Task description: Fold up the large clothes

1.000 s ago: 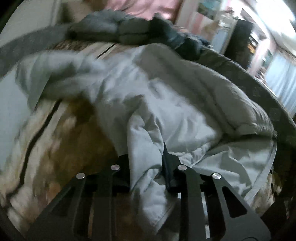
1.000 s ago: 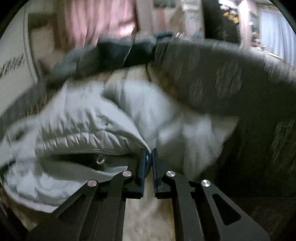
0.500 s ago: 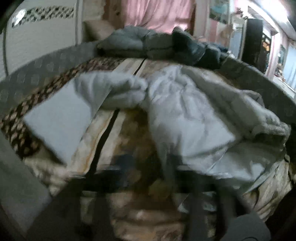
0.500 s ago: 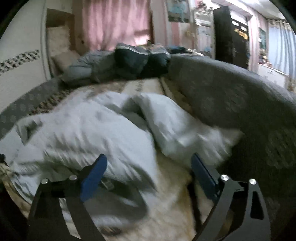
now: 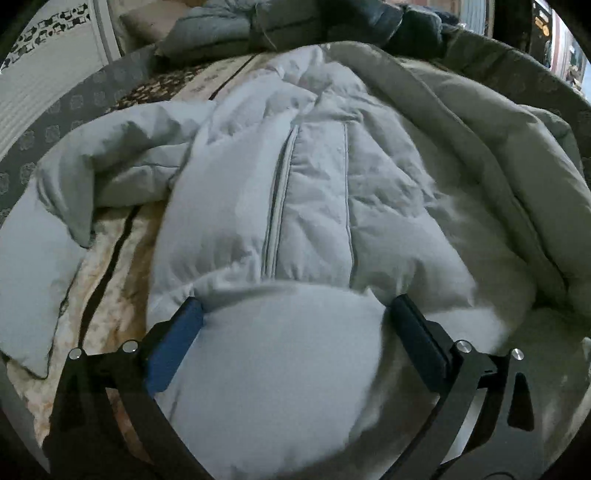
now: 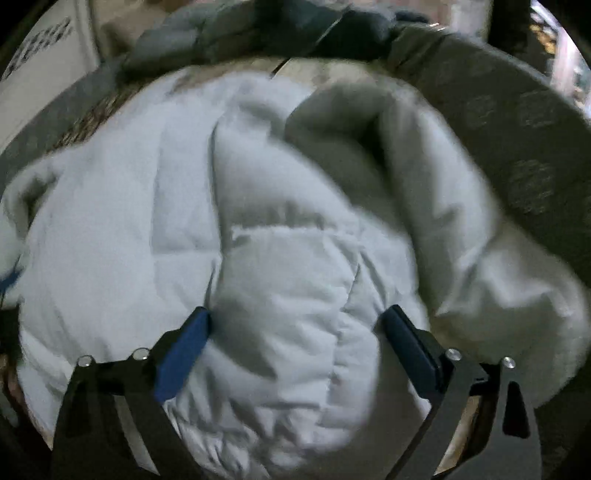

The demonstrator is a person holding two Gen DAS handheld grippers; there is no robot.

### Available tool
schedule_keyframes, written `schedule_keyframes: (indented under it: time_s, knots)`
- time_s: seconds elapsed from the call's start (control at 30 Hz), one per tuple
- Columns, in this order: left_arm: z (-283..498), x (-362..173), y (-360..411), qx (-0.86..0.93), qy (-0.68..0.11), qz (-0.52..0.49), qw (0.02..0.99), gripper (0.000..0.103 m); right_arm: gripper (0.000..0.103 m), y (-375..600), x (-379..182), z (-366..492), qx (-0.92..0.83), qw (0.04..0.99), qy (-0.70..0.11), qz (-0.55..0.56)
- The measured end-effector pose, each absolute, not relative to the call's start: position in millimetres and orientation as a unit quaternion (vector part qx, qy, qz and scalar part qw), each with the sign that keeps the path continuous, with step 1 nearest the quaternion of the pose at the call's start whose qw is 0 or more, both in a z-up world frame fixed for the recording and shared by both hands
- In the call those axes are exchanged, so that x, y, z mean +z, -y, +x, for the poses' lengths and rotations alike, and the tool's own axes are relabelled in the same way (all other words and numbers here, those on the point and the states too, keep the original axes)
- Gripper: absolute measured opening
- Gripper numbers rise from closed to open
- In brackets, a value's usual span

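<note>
- A pale grey padded jacket (image 5: 314,192) lies spread front-up across a bed, filling most of the left wrist view, its zip (image 5: 279,199) running from about 12 o'clock down toward 6 o'clock.
- The left gripper (image 5: 293,314) points steeply down over the jacket's near hem, its jaws spread wide after having just been opening; a rounded bulge of the padded fabric sits between the blue pads (image 5: 173,350), but whether the pads press on it cannot be told.
- One sleeve (image 5: 122,162) of the jacket is flung out toward 9 o'clock in the left view, over a patterned beige bedspread (image 5: 107,295) with a dark stripe.
- At 3 o'clock in the same view a greenish-grey quilt (image 5: 517,177) is bunched against the jacket's side.
- A heap of dark clothes (image 5: 295,26) sits at 12 o'clock, at the far end of the bed, well apart from the jacket.
- In the blurred right wrist view, the right gripper (image 6: 295,321) hangs over the quilted body of the jacket (image 6: 184,221), its jaws standing apart after having just been closing a little; padded fabric swells up between the pads (image 6: 181,354), and contact is unclear here too.
- A fold of the quilt (image 6: 424,177) rolls in from 2 o'clock in the right view, resting against the jacket.
- A grey patterned surround (image 6: 528,147) curves along the bed's edge from 1 to 4 o'clock.
</note>
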State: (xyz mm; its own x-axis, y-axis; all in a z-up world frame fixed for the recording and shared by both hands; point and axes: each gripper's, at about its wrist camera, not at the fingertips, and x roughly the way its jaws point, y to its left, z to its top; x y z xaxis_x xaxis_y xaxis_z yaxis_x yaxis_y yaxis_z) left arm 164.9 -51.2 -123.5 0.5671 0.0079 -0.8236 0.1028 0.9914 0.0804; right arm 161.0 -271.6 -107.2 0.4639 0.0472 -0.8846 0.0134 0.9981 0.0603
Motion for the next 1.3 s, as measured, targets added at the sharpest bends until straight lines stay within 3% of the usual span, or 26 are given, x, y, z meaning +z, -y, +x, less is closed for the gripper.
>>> schedule_keyframes:
  time_s: [0.07,0.1,0.13,0.2,0.23,0.4,0.63,0.77,0.8,0.97,1.0,1.07,1.13,1.17,1.2,1.23,1.3]
  knots:
    - [172,-125,51,-0.036,-0.470,0.057,0.880,0.100,0.060,268,-112,158,0.021,0.856,-0.516,0.035]
    - [175,-125,47,-0.042,-0.472,0.045,0.880,0.092,0.042,269,-111,156,0.024,0.859,-0.510,0.042]
    - [178,-126,43,-0.047,-0.469,0.032,0.881,0.067,0.029,271,-110,155,0.026,0.862,-0.505,0.047]
    - [179,-120,29,-0.065,-0.462,-0.005,0.885,0.046,0.020,274,-103,149,0.029,0.869,-0.490,0.053]
    - [177,-117,23,-0.057,-0.459,-0.006,0.886,0.023,0.018,275,-98,145,0.029,0.876,-0.478,0.055]
    - [152,-99,-1,-0.080,-0.435,-0.013,0.897,0.011,0.016,303,-60,116,0.023,0.905,-0.416,0.088]
    - [114,-49,-45,-0.109,-0.392,-0.035,0.913,0.006,0.015,326,-15,64,0.020,0.928,-0.366,0.067]
    - [78,-49,-72,-0.111,-0.383,-0.048,0.916,0.004,0.015,333,-31,36,0.009,0.924,-0.377,0.067]
    - [75,-51,-74,-0.109,-0.385,-0.051,0.915,0.000,0.015,335,-38,31,0.004,0.920,-0.386,0.066]
    - [62,-75,-95,-0.074,-0.405,-0.031,0.911,0.000,0.017,356,-80,12,-0.018,0.899,-0.422,0.114]
    - [60,-78,-104,-0.064,-0.409,-0.032,0.910,0.000,0.022,359,-78,11,-0.018,0.899,-0.420,0.126]
    - [60,-79,-113,-0.068,-0.417,-0.040,0.906,0.000,0.035,364,-65,5,-0.037,0.908,-0.394,0.137]
    - [58,-70,-110,-0.067,-0.400,-0.028,0.914,0.004,0.068,367,-43,-2,-0.075,0.924,-0.354,0.125]
    - [53,-63,-101,-0.072,-0.392,-0.015,0.917,0.009,0.073,371,-29,-3,-0.088,0.931,-0.332,0.122]
    - [56,-55,-92,-0.076,-0.381,-0.003,0.922,0.031,0.080,374,-20,0,-0.093,0.934,-0.322,0.123]
    - [60,-49,-86,-0.076,-0.371,-0.001,0.926,0.066,0.087,378,-14,5,-0.092,0.934,-0.320,0.127]
    - [75,-39,-74,-0.086,-0.352,-0.012,0.932,0.089,0.091,387,-7,29,-0.080,0.930,-0.332,0.139]
